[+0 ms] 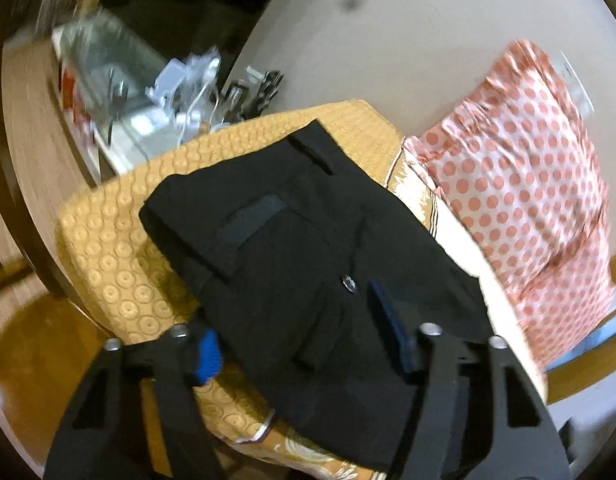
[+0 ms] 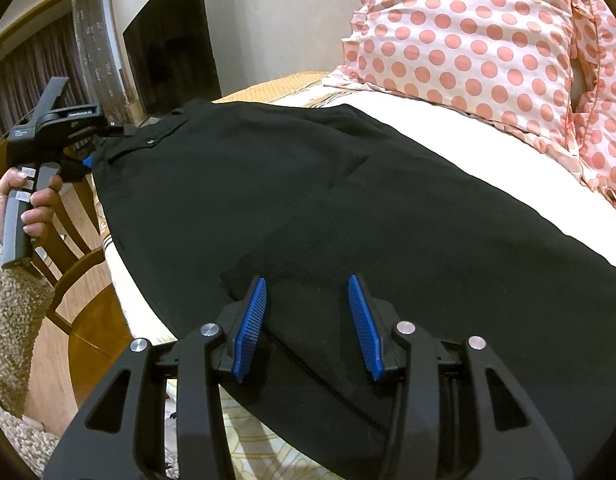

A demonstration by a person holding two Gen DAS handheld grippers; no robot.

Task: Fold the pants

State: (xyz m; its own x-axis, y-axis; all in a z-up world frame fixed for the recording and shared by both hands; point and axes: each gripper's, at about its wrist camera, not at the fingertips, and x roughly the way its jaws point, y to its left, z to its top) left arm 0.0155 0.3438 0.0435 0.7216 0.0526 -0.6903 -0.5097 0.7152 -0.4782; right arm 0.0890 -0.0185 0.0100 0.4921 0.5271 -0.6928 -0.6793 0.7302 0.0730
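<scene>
Pants [image 2: 348,200] lay beneath both spread grippers: right gripper [image 2: 308,320] at 6 o'clock, left gripper [image 1: 304,344] wider, neither grasping.

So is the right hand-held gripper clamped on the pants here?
No, the right hand-held gripper is open, its blue pads apart above the black pants.

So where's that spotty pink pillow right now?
In the right claw's view the pillow sits top right on the bed, just beyond the black pants. In the left claw's view it lies right of them.
</scene>
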